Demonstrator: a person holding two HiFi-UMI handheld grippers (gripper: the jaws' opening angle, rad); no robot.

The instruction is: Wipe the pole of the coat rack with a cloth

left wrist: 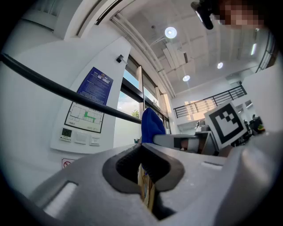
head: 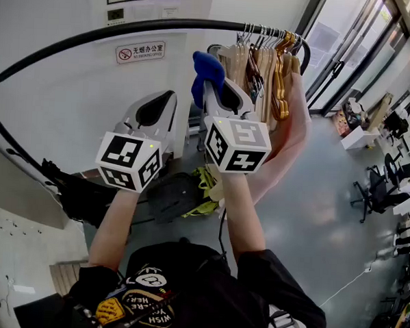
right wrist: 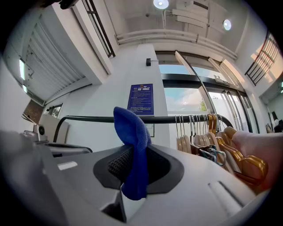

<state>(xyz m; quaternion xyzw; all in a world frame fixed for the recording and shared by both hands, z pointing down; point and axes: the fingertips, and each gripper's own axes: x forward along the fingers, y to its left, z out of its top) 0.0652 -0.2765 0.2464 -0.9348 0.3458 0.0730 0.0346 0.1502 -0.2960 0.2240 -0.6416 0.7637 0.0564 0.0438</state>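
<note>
The coat rack's black pole (head: 130, 28) arcs across the top of the head view; it also crosses the left gripper view as the pole (left wrist: 62, 92) and the right gripper view as the pole (right wrist: 168, 118). My right gripper (head: 211, 81) is shut on a blue cloth (head: 206, 69), held up just below the pole. The cloth (right wrist: 132, 145) sticks up between the jaws and overlaps the pole in that view. My left gripper (head: 159, 104) is raised beside it, lower and to the left, jaws shut with nothing in them. The blue cloth (left wrist: 152, 125) shows beyond it.
Several wooden hangers (head: 268, 67) and a pink garment (head: 289, 130) crowd the pole's right end. A wall with a sign (head: 140, 51) is close behind the rack. Bags (head: 172, 196) lie on the floor below. Office chairs (head: 378, 186) stand at the far right.
</note>
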